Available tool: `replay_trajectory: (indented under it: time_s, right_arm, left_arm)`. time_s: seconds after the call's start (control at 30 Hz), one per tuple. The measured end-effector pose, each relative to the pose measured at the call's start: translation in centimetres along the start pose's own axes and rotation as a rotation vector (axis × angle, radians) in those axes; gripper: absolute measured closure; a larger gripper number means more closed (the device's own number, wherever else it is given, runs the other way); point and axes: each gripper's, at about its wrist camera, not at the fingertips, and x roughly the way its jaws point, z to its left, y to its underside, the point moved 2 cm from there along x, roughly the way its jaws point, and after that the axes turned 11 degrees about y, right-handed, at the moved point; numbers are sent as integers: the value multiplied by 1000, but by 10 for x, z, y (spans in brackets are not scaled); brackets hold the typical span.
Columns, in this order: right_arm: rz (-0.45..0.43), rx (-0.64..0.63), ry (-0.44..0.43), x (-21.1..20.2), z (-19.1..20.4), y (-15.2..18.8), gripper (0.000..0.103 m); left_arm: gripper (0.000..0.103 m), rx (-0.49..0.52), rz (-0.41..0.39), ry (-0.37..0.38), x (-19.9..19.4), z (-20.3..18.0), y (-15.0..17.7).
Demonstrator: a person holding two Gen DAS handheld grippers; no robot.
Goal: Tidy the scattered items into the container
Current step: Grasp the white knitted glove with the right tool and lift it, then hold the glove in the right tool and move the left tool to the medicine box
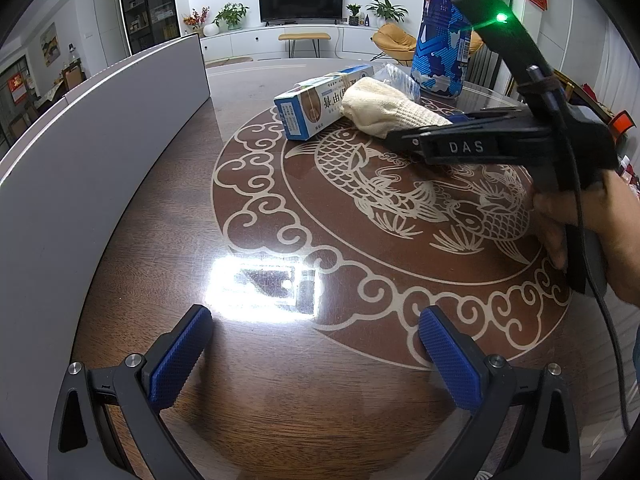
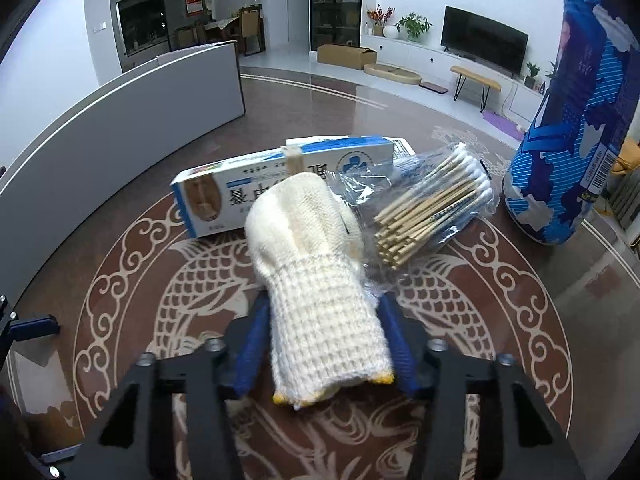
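A cream knitted glove [image 2: 316,280] lies on the round table, its cuff between the blue pads of my right gripper [image 2: 324,320], which is shut on it. It also shows in the left wrist view [image 1: 384,110], with the right gripper [image 1: 436,128] reaching in from the right. Behind the glove lie a blue-and-white box [image 2: 256,176] and a clear bag of cotton swabs [image 2: 432,208]. The box also shows in the left wrist view [image 1: 316,108]. The grey container [image 1: 80,152] stands at the left. My left gripper [image 1: 316,356] is open and empty over the table.
A tall blue-and-white patterned package [image 2: 576,128] stands at the table's far right, also seen in the left wrist view [image 1: 444,28]. The container's grey wall [image 2: 120,120] curves along the left. The brown table [image 1: 280,380] has a carp pattern.
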Motion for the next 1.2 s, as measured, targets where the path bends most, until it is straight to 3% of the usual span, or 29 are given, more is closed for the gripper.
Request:
replay_trajectory:
  time_s: [0.03, 0.07, 0.27, 0.63, 0.93, 1.1, 1.2]
  right_arm:
    - [26, 139, 135, -1, -2, 2, 57]
    - [29, 162, 163, -3, 0, 3, 57]
    - [38, 205, 198, -29, 6, 32, 58]
    - [61, 319, 277, -93, -5, 115, 57]
    - [68, 347, 309, -107, 2, 126, 54]
    - [84, 386, 322, -104, -5, 128, 32]
    - [92, 376, 329, -103, -2, 127, 23]
  left_arm:
    - [0, 0, 0, 0, 0, 0, 0]
    - [0, 0, 0, 0, 0, 0, 0]
    - [0, 0, 0, 0, 0, 0, 0]
    - [0, -1, 0, 0, 0, 0, 0]
    - [0, -1, 0, -1, 0, 0, 0]
    - [0, -2, 0, -2, 0, 0, 0]
    - [0, -2, 0, -2, 0, 0, 0]
